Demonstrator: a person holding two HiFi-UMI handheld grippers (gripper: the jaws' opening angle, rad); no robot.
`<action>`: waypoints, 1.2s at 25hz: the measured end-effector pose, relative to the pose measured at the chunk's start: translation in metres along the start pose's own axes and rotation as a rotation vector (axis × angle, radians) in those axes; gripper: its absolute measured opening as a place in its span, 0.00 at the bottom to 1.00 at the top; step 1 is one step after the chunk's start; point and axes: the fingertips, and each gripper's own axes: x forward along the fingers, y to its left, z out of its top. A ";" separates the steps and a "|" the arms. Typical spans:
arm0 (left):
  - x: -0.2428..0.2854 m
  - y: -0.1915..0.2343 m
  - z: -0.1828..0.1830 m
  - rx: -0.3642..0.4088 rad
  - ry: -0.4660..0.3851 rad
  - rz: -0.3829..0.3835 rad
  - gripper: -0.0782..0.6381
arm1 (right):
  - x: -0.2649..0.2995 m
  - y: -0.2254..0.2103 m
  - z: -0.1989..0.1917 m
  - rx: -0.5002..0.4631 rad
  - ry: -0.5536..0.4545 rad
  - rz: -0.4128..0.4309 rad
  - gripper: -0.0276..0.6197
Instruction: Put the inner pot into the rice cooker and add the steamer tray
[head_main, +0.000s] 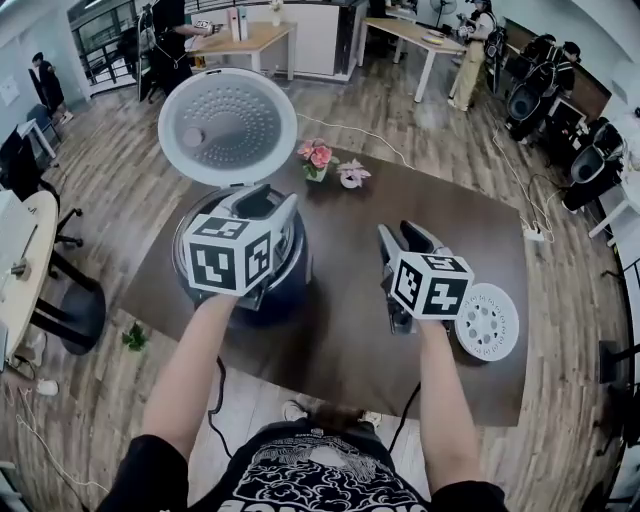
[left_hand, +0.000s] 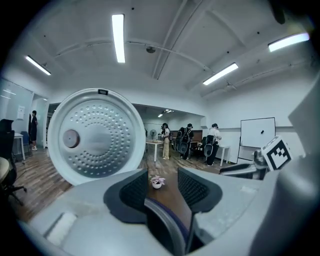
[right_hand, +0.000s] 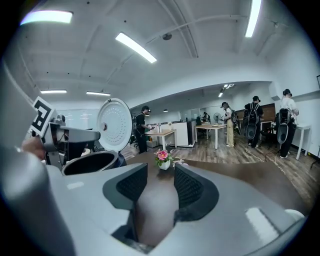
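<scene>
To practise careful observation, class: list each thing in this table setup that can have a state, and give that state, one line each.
rice cooker lid: open, raised upright.
rice cooker: open at the top.
steamer tray: lying flat on the table, outside the cooker.
left claw: open, above the cooker.
right claw: open, empty.

A: Could any writing be read anywhere?

B: None. The left gripper (head_main: 268, 203) and the right gripper (head_main: 400, 238) each carried a cube of black-and-white square markers; those were patterns, not letters or digits.

A: And on the cooker's lid (left_hand: 95, 135)?

B: A small dark tag (left_hand: 102, 92) sat at its top edge; it was too small to read. The shirt (head_main: 320, 475) at the near edge bore a white print, but no word came clear; the whiteboard (left_hand: 257, 132) at the far right showed only a dark spot.
</scene>
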 end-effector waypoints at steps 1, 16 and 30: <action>0.006 -0.011 0.001 0.008 -0.002 -0.016 0.36 | -0.008 -0.009 0.000 0.004 -0.007 -0.014 0.31; 0.092 -0.199 -0.028 0.059 0.069 -0.278 0.45 | -0.128 -0.157 -0.035 0.073 -0.015 -0.236 0.40; 0.152 -0.336 -0.092 0.002 0.186 -0.453 0.50 | -0.225 -0.274 -0.092 0.164 0.021 -0.403 0.47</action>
